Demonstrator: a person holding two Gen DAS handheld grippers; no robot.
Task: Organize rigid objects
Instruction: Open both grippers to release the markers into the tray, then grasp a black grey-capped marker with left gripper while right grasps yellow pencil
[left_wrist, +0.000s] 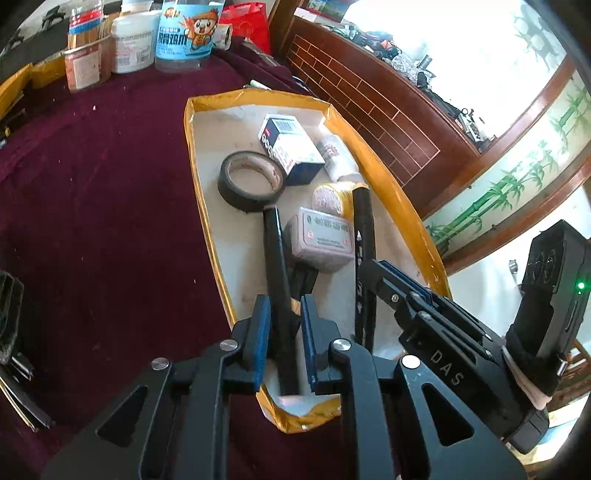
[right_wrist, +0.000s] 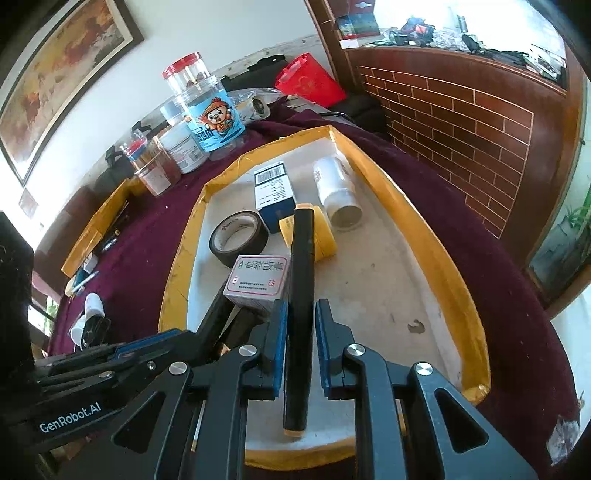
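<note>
A yellow-rimmed white tray (left_wrist: 391, 192) (right_wrist: 436, 236) on the maroon cloth holds a black tape roll (left_wrist: 251, 181) (right_wrist: 238, 236), a blue-white box (left_wrist: 291, 147) (right_wrist: 275, 192), a white bottle (left_wrist: 338, 157) (right_wrist: 338, 192), a yellow tape roll (left_wrist: 328, 199) (right_wrist: 325, 236) and a pink-labelled box (left_wrist: 321, 238) (right_wrist: 258, 280). My left gripper (left_wrist: 284, 325) straddles a black pen-like stick (left_wrist: 277, 266); its jaws stand slightly apart from it. My right gripper (right_wrist: 301, 332) straddles a black marker (right_wrist: 301, 295) lying in the tray, with gaps on both sides. The right gripper also shows in the left wrist view (left_wrist: 373, 273), and the left gripper in the right wrist view (right_wrist: 173, 339).
Jars and a blue-labelled bottle (left_wrist: 184, 33) (right_wrist: 214, 114) stand at the back of the table. A second yellow tray (right_wrist: 96, 229) with pens lies at left. A red bag (right_wrist: 310, 81) and a brick-patterned wooden counter (right_wrist: 461, 122) are behind.
</note>
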